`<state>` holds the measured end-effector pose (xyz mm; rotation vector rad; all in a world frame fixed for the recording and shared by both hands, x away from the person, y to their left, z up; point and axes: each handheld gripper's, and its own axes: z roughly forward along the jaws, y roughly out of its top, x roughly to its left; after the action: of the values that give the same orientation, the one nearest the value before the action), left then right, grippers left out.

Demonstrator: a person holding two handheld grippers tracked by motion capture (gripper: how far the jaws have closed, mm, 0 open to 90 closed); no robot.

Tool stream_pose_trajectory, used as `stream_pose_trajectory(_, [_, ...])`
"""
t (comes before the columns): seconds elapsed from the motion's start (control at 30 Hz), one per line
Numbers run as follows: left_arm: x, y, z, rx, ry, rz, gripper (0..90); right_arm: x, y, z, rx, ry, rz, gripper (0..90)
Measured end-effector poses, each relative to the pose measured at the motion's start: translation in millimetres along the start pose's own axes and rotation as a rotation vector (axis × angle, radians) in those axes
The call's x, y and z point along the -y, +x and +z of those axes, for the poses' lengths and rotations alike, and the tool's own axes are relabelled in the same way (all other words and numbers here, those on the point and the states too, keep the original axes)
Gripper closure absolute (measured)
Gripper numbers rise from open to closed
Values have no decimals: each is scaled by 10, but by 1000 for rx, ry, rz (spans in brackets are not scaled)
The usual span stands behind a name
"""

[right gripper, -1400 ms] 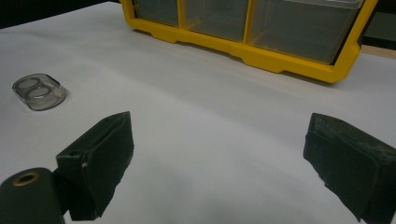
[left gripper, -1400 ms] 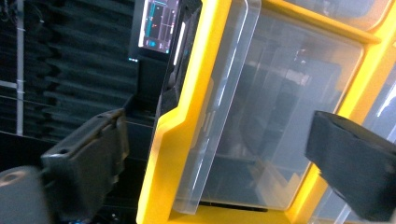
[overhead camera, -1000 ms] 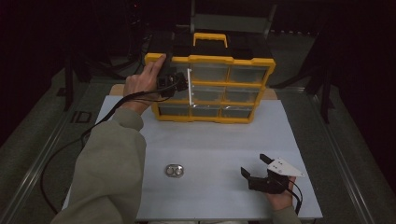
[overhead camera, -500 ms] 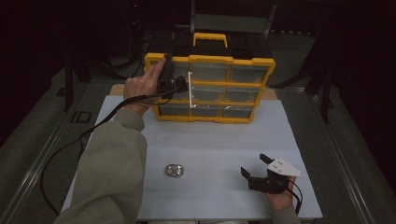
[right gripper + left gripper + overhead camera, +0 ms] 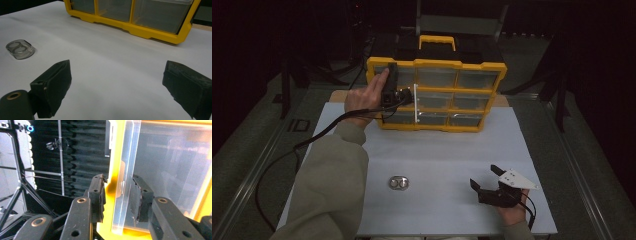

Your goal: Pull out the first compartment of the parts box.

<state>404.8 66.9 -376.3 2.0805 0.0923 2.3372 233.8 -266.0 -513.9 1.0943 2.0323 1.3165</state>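
The left gripper has its jaws on either side of the front panel of a clear drawer in the yellow organizer; one jaw sits outside the panel, the other behind it, and both appear to press on the plastic. In the high view this left gripper is at the organizer's left column, middle row, with the drawer pulled partly out, its front panel standing upright and its long axis running from the cabinet toward the person. The organizer stands upright at the far edge of the white table, drawer fronts facing the person, black handle on top.

The right gripper rests with jaws spread wide, well apart from the organizer, near the table's front right. A small clear container lies in front of the organizer, to the left of that gripper.
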Motion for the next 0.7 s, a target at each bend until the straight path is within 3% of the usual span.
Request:
stream_pose_trajectory(0.23, [33,5,-75,-8,-12,-3,673,-1,5,2,2,-1,1,83])
stream_pose_trajectory(0.37, [45,-18,-100,-10,-8,30,711,0,6,5,3,1,-2,83])
stream_pose_trajectory(0.47, [48,-21,-79,4,28,56,734,-1,6,2,3,0,-1,83])
stream_pose_trajectory(0.7, [71,10,-70,28,60,70,749,2,8,15,4,12,-1,83])
